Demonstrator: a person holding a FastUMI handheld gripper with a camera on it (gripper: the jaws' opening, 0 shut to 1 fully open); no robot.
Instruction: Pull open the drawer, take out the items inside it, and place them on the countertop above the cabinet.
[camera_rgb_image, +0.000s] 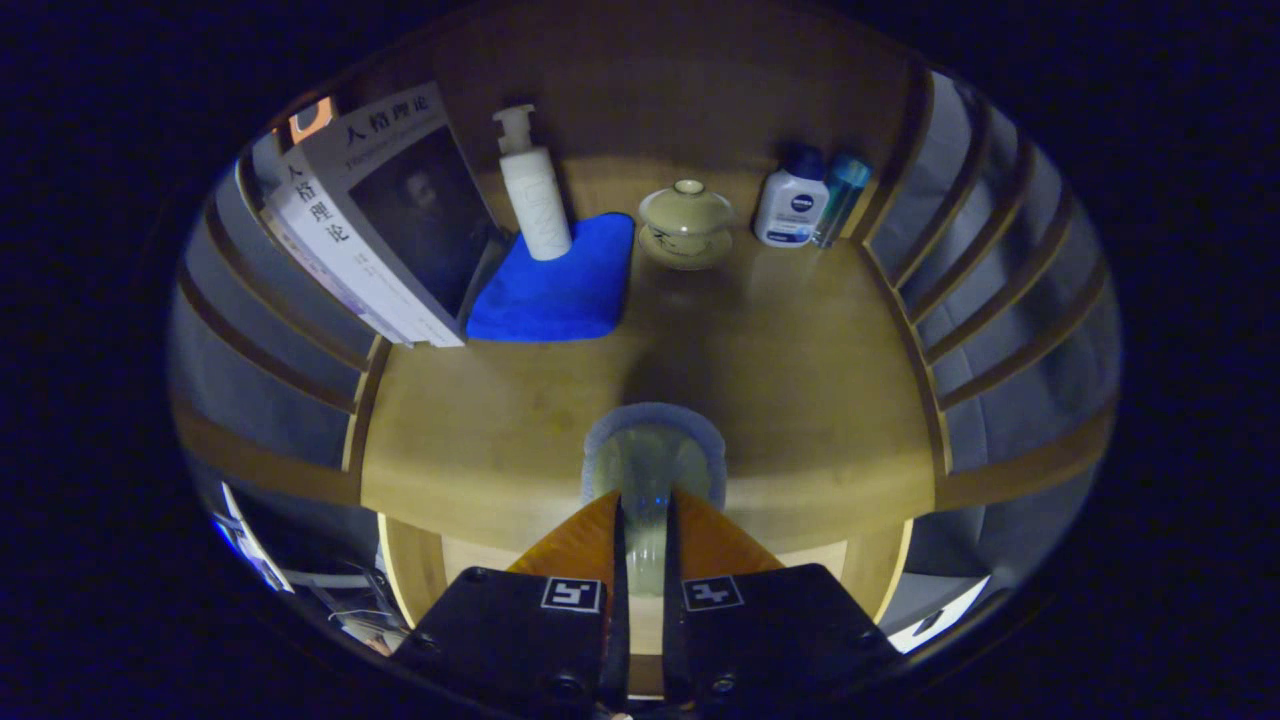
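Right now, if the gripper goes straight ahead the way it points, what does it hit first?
The gripper, shut on a pale translucent item, meets bare countertop first. Further along that line stands the lidded tea bowl, probably the first object, though depth is unclear.

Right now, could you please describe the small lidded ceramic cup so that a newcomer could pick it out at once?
Look at the wooden countertop, well beyond the gripper, whose fingers are shut on a translucent glass. At the back stands the pale green lidded cup on its saucer, between the blue folded cloth and the white blue-capped bottle. It alone is squat and round, with a knobbed lid.
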